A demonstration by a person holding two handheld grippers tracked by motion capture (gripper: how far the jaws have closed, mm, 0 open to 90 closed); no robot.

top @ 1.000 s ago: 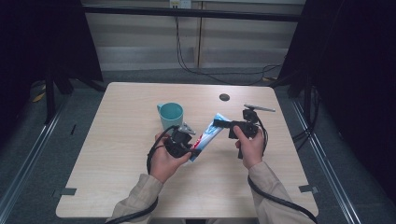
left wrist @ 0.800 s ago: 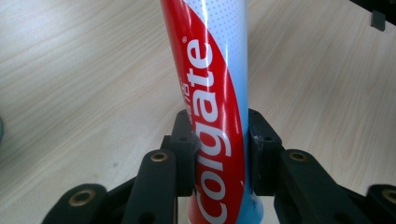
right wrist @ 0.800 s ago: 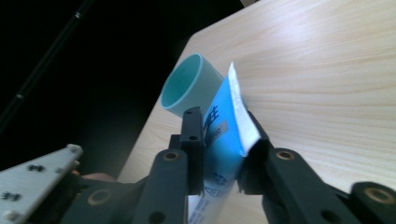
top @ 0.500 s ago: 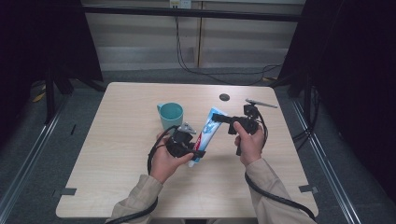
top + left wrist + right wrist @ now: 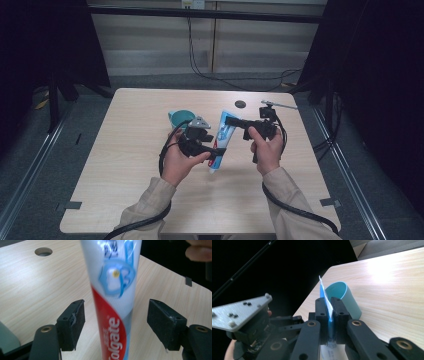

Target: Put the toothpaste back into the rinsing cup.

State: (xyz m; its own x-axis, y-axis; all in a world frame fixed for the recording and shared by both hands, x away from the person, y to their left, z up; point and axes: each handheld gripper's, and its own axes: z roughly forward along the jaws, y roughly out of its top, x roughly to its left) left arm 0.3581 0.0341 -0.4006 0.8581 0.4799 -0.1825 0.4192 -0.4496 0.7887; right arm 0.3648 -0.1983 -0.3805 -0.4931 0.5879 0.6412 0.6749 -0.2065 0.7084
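Note:
A white, red and blue Colgate toothpaste tube (image 5: 222, 137) is held above the middle of the table, between the two hands. My right gripper (image 5: 231, 121) is shut on the tube's flat crimped end (image 5: 321, 288), pinching it between both jaws (image 5: 329, 302). My left gripper (image 5: 219, 150) is open around the lower part of the tube (image 5: 112, 290). Its two pads stand well apart on either side without touching it (image 5: 116, 306). A teal cup (image 5: 176, 118) stands upright on the table just left of the left gripper, and appears behind the tube (image 5: 343, 296) in the right gripper view.
A round hole (image 5: 240, 104) sits in the wooden tabletop (image 5: 125, 165) near its far edge. A thin metal tool (image 5: 280, 105) lies at the far right. Black cables trail from both grippers toward the near edge. Dark frame posts stand to the left and right of the table.
The right gripper has moved a little left and farther away with the tube's flat end, swinging the tube closer to a near-to-far line. The left hand has barely moved.

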